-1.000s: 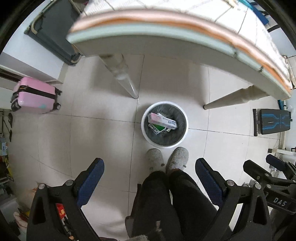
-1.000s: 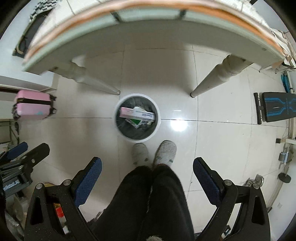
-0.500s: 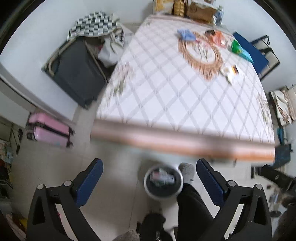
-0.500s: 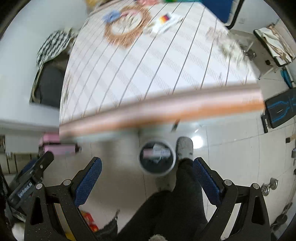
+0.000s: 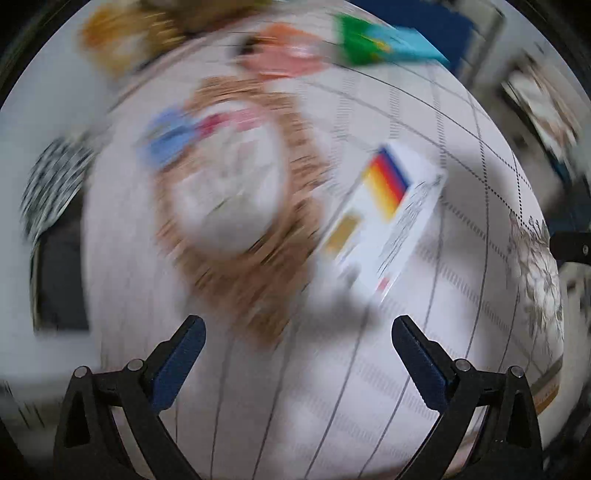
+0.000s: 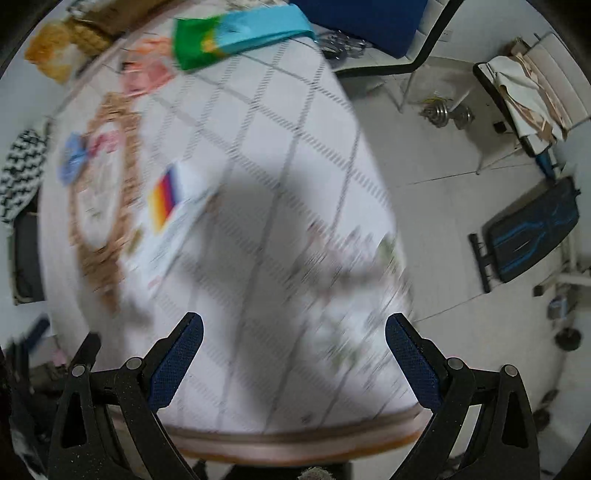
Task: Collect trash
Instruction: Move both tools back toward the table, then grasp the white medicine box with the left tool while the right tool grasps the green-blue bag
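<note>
Left wrist view: the left tool point(image 5: 295, 336) hovers with jaws spread wide and empty above the bench point(image 5: 369, 387), covered in a white diamond-lined cloth. A white carton with red, yellow and blue stripes point(image 5: 384, 221) lies ahead, slightly right of the tool. Beyond it sit a blurred orange wrapper point(image 5: 291, 55) and a green-and-blue packet point(image 5: 384, 46).

Right wrist view: the right tool point(image 6: 293, 332) is likewise wide open and empty. The striped carton point(image 6: 173, 218) lies ahead to its left, the green-and-blue packet point(image 6: 236, 33) far ahead.
</note>
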Demonstrator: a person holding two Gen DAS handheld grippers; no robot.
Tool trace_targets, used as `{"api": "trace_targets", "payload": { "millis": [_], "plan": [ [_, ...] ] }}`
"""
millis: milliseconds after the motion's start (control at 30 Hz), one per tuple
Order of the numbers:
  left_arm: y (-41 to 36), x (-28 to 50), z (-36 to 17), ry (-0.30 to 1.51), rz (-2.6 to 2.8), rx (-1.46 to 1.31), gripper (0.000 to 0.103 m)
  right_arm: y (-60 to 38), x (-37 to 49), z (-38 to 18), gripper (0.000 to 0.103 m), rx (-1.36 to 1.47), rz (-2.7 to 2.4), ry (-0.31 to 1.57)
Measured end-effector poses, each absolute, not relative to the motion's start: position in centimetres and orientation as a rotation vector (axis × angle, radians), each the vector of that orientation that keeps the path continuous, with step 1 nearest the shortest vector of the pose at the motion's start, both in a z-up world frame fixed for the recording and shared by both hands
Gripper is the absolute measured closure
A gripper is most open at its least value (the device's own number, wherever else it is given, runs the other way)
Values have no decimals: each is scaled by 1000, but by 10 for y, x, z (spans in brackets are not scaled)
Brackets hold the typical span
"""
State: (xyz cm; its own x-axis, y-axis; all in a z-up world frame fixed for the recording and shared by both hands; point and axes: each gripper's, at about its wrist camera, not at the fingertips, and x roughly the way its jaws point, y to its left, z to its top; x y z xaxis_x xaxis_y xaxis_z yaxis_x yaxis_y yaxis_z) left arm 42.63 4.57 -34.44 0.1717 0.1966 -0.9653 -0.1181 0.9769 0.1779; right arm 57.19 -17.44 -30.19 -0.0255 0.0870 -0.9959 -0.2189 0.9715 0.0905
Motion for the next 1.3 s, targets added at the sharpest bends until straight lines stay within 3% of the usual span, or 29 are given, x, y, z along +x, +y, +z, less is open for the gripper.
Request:
{"api": "trace_targets", "payload": {
  "millis": [267, 333, 367, 400, 533, 633, 767, 967, 1067, 1233, 1300],
  "plan": [
    [3, 518, -402, 1522, 6, 229, 1, -191, 635, -351, 3, -188, 212, 1651],
    [5, 523, -402, 1516, -27, 190, 7, -193, 645, -356, 3, -199, 213, 1659],
    [8, 525, -402, 1518, -48, 147, 19, -194, 650, -358, 3, -208, 214, 1662],
    [12, 524, -400, 1530, -66, 82, 25, -194, 653, -359, 3, -213, 222, 1663],
    [45, 519, -396, 1505, 93, -43, 25, -181, 670, -353, 3, -274, 278, 1650],
    [88, 513, -390, 1452, 294, -218, 25, -152, 695, -338, 3, -414, 355, 1569],
    [124, 517, -381, 1366, 505, -365, 25, -84, 731, -324, 3, -805, 488, 1360],
    [128, 546, -379, 1311, 598, -396, 25, 0, 772, -355, 2, -1398, 588, 1040],
    [129, 560, -383, 1300, 602, -415, 25, 29, 793, -372, 2, -1532, 643, 956],
    [141, 572, -385, 1303, 578, -444, 25, 46, 832, -392, 1, -1460, 733, 1130],
    [148, 571, -386, 1305, 568, -456, 25, 44, 855, -388, 12, -1299, 756, 1254]
  ]
}}
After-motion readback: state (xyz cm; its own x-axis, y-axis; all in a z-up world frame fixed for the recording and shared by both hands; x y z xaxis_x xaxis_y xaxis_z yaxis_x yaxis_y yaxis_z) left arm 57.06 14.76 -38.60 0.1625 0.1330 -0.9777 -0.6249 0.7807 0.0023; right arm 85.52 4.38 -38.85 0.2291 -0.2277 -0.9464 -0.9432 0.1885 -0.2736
